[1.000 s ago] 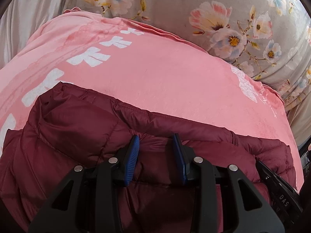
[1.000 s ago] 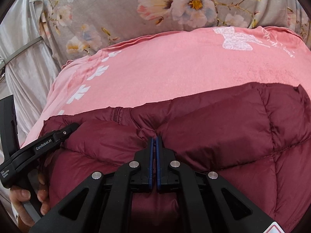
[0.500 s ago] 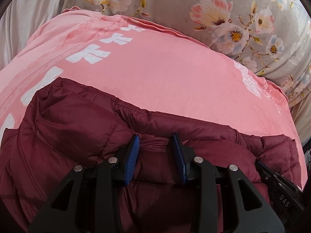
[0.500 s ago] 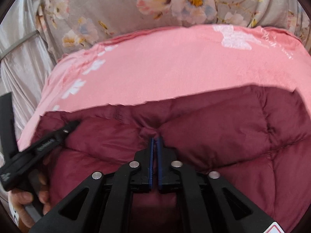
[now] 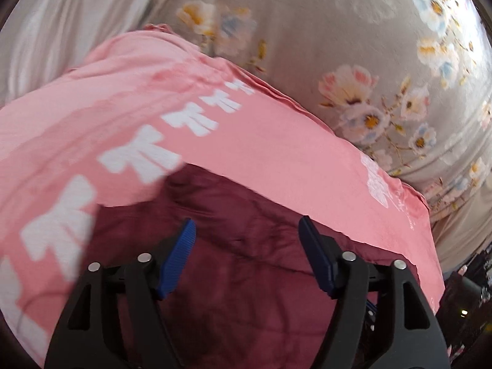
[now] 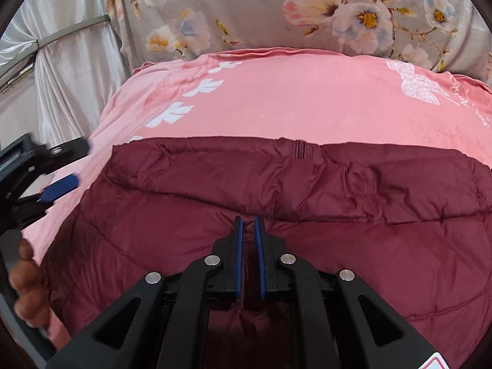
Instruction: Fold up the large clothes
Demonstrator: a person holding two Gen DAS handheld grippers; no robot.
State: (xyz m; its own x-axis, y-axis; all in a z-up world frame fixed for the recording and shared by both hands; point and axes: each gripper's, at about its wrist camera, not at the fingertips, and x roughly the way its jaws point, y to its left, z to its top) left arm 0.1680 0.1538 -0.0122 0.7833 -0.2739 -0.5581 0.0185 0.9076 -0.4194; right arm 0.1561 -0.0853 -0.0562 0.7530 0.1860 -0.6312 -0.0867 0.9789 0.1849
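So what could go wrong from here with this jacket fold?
The left hand-held gripper is open above the maroon puffer jacket, so that side may spring back. The right hand-held gripper is nearly shut with little fabric visible between its pads; its hold, if any, may slip.

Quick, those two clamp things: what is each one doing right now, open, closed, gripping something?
Left gripper: open, holding nothing, above the maroon quilted puffer jacket.
Right gripper: nearly shut; whether it pinches jacket fabric cannot be told.
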